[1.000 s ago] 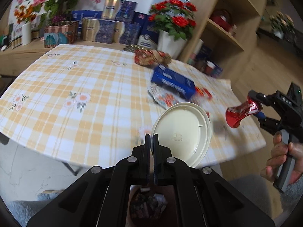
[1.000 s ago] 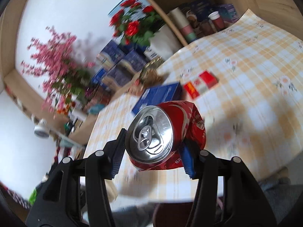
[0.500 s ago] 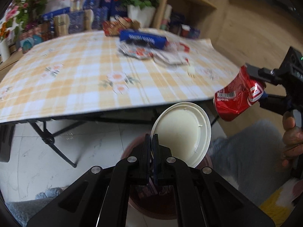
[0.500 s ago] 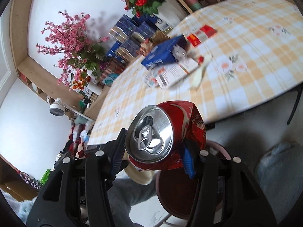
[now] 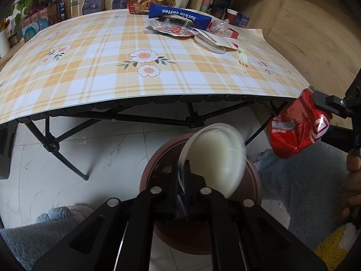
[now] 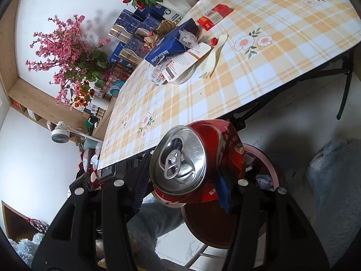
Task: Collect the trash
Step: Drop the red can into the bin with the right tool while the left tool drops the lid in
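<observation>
Trash [image 5: 180,199] inside maroon bin [image 5: 253,180]

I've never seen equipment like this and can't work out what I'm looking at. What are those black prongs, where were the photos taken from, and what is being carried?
There is no robot. A person holds a two-fingered grabber in each hand, and each grabber carries a wide-angle camera that looks along its fingers. That is why black prongs fill the bottom of both pictures.

In the left camera's view, the left gripper has the rim of a white plastic plate between its fingers. Its jaws have just been opening, above a reddish-brown bin on the floor.

In the right camera's view, the right gripper squeezes a crushed red can.

On the checked table more trash is left: a blue coffee bag, wrappers, a cream spork and a red packet.
</observation>
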Demonstrator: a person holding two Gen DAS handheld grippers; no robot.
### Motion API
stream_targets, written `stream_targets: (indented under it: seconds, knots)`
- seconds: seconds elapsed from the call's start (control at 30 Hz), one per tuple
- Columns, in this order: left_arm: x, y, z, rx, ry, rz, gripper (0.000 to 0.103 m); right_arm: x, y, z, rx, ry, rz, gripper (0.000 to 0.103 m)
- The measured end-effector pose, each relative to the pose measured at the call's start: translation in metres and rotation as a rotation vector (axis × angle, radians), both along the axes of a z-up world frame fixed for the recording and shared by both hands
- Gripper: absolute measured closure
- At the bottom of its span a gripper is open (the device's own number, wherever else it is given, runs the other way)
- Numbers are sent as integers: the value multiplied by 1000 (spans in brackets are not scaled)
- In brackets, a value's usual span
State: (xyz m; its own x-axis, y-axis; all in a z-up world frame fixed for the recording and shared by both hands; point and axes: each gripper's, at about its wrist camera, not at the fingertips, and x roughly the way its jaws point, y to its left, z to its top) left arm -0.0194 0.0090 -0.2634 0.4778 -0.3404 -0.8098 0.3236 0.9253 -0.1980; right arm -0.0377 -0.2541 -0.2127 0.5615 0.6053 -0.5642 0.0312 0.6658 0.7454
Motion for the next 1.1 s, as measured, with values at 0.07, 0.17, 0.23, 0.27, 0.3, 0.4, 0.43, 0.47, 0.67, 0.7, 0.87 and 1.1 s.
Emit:
stream_targets:
  seconds: [0.07, 0.17, 0.23, 0.27, 0.3, 0.4, 0.43, 0.47, 0.67, 0.7, 0.87, 1.1]
  knots:
    - [-2, 1, 3, -3, -14, 2, 73, -1, 1, -1, 0, 6, 4, 50]
    - [-5, 7, 12, -16, -62, 31, 52, 0, 4, -4, -2, 17, 12, 50]
    - [-8, 12, 22, -9, -116, 77, 27, 0, 7, -7, -6, 31, 23, 50]
    - [-10, 15, 27, -4, -148, 102, 21, 1, 9, -10, -11, 38, 31, 50]
    - [-12, 18, 33, 0, -185, 134, 12, 3, 12, -13, -18, 45, 44, 50]
    - [-18, 30, 48, 2, -279, 224, 7, 9, 21, -30, -38, 101, 89, 50]
    - [-18, 33, 51, 4, -294, 245, 6, 11, 24, -38, -32, 130, 103, 50]
    - [-18, 37, 53, 7, -310, 265, 6, 12, 26, -43, -32, 149, 110, 50]
    - [-14, 38, 54, 24, -309, 275, 6, 24, 28, -73, -41, 227, 124, 50]
    - [-12, 36, 53, 28, -310, 270, 6, 25, 27, -79, -43, 248, 120, 50]
    - [-15, 32, 52, 42, -328, 243, 6, 29, 30, -93, -56, 307, 134, 50]
    - [-16, 37, 53, 32, -326, 260, 6, 29, 32, -94, -65, 324, 144, 50]
